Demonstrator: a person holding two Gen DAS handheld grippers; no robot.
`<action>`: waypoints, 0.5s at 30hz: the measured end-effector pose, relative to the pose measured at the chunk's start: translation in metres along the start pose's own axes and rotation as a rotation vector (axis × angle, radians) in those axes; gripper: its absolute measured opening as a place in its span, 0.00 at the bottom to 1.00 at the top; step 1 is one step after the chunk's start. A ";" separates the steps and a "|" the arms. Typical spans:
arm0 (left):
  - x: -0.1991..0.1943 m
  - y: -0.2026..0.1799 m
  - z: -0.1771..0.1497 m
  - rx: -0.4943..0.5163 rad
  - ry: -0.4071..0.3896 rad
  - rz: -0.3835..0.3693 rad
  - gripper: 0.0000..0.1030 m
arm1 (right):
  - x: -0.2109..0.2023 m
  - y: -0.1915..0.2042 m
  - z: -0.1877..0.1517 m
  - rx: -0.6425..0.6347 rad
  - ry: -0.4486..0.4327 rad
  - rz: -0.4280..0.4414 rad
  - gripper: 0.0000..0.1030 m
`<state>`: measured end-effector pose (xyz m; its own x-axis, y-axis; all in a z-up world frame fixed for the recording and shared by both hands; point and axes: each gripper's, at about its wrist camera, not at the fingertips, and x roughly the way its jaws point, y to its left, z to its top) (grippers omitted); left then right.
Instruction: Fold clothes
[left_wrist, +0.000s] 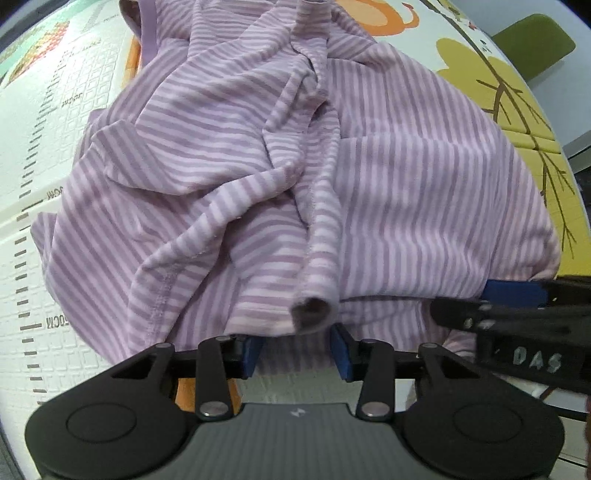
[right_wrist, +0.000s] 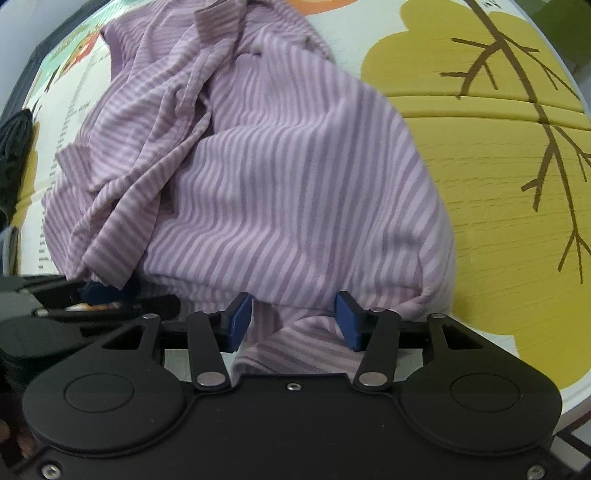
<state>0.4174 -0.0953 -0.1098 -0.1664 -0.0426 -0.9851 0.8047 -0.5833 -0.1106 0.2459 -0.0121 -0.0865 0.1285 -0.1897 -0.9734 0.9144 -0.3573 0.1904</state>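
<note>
Lilac-and-purple striped knit garment (left_wrist: 295, 166) lies crumpled on a printed foam play mat (right_wrist: 498, 184). Left gripper (left_wrist: 297, 350) hangs over its near hem with blue pads partly spread, a rolled fold of cloth at the gap; whether they pinch it cannot be told. Right gripper (right_wrist: 293, 323) stands partly spread with hem fabric between its pads. "DAS" is written on the right gripper's body; "CM" marks line the mat's ruler.
</note>
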 end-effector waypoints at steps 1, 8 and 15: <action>0.000 0.003 0.000 0.002 0.000 0.012 0.43 | 0.001 0.003 -0.001 -0.009 0.001 -0.007 0.49; -0.004 0.032 0.006 -0.015 0.002 0.081 0.42 | 0.006 0.030 -0.015 -0.065 0.027 -0.003 0.53; -0.006 0.057 0.026 -0.047 0.003 0.134 0.54 | 0.010 0.052 -0.025 -0.046 0.056 0.081 0.53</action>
<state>0.4493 -0.1496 -0.1072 -0.0537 -0.1148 -0.9919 0.8453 -0.5340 0.0160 0.3041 -0.0101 -0.0892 0.2231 -0.1640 -0.9609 0.9167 -0.2999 0.2641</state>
